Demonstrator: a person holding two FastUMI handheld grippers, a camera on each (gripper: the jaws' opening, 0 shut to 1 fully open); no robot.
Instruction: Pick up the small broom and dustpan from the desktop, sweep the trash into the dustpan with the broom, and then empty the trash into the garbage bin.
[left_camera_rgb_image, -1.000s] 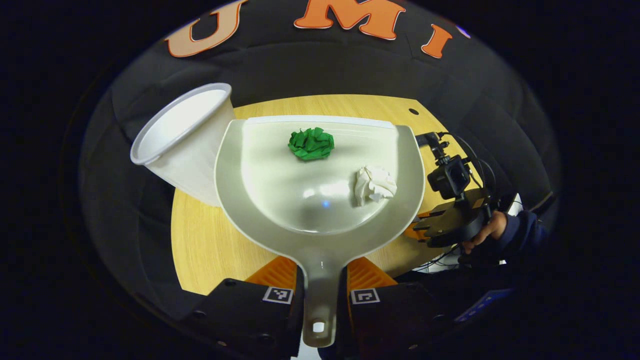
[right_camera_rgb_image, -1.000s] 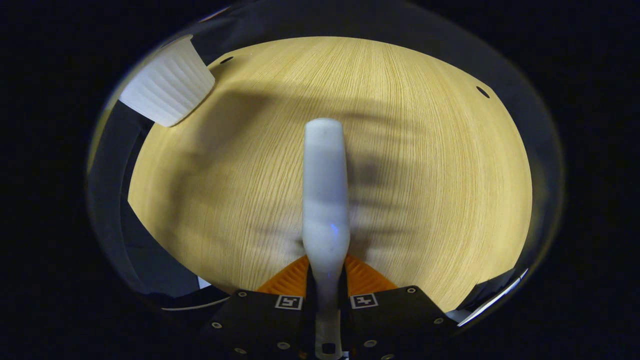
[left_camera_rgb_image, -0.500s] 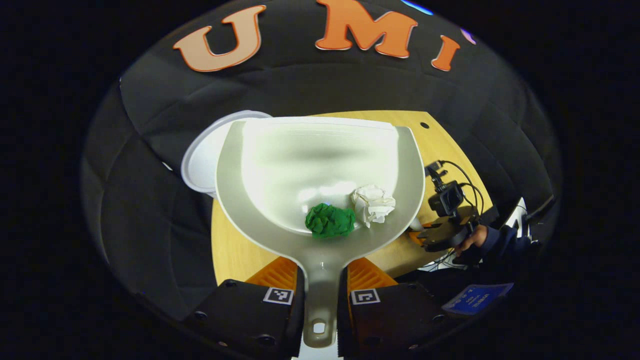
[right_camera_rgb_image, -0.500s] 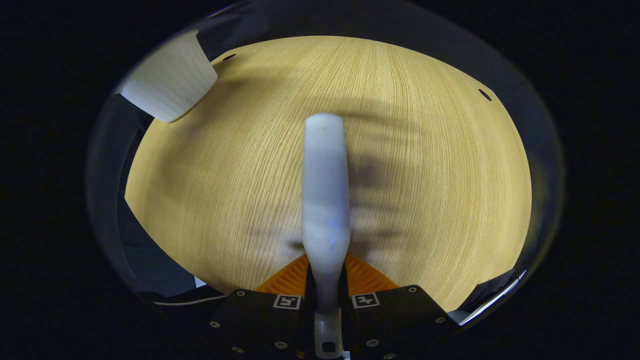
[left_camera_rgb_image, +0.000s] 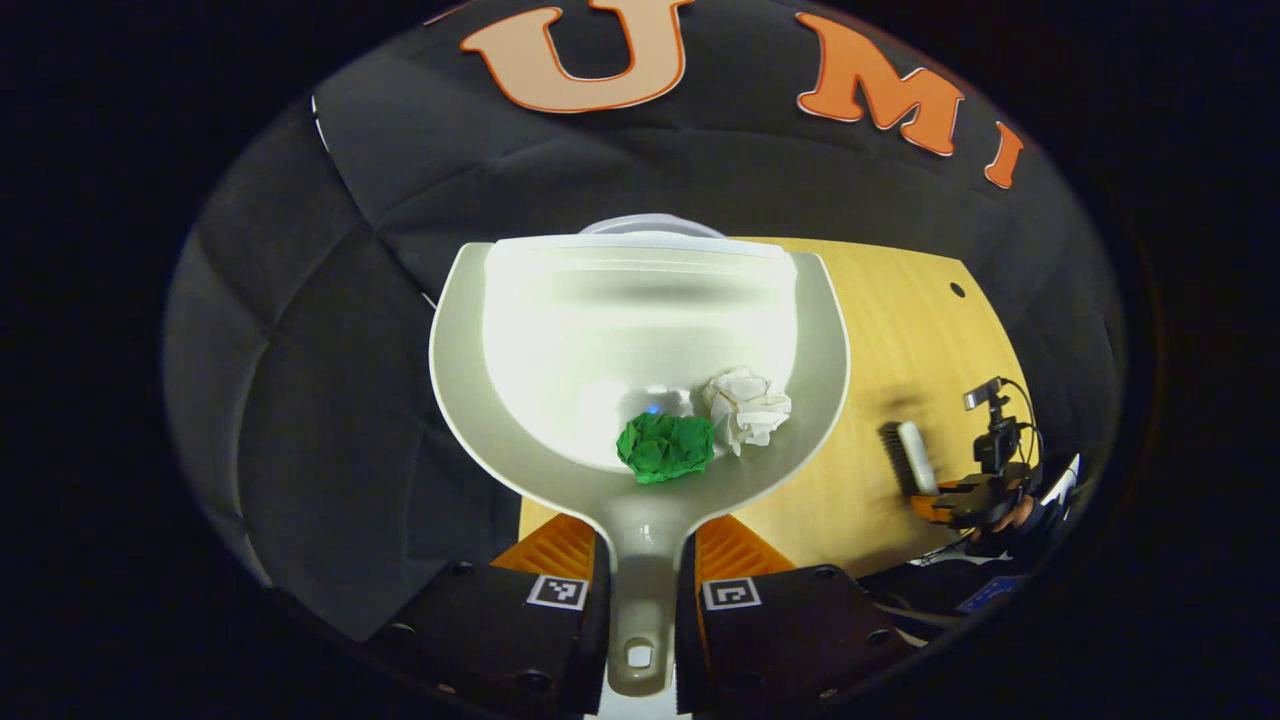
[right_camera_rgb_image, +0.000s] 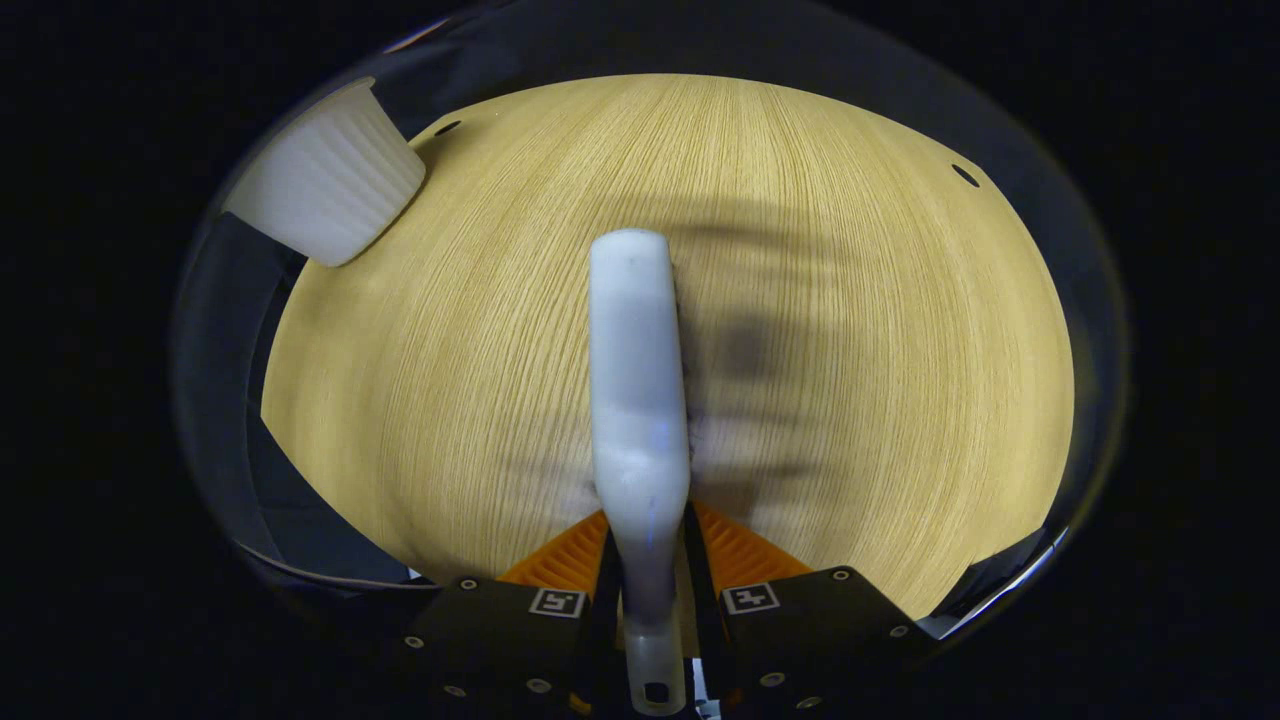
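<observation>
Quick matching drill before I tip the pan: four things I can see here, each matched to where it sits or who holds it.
Things:
1. green wad
2. dustpan
3. broom
4. bin

Places:
A. held in the right gripper
B. at the table's far left corner in the right gripper view
C. in the pan's bowl, beside the white wad
D. handle clamped in the left gripper

Pairs: 1-C, 2-D, 3-A, 4-B
</observation>
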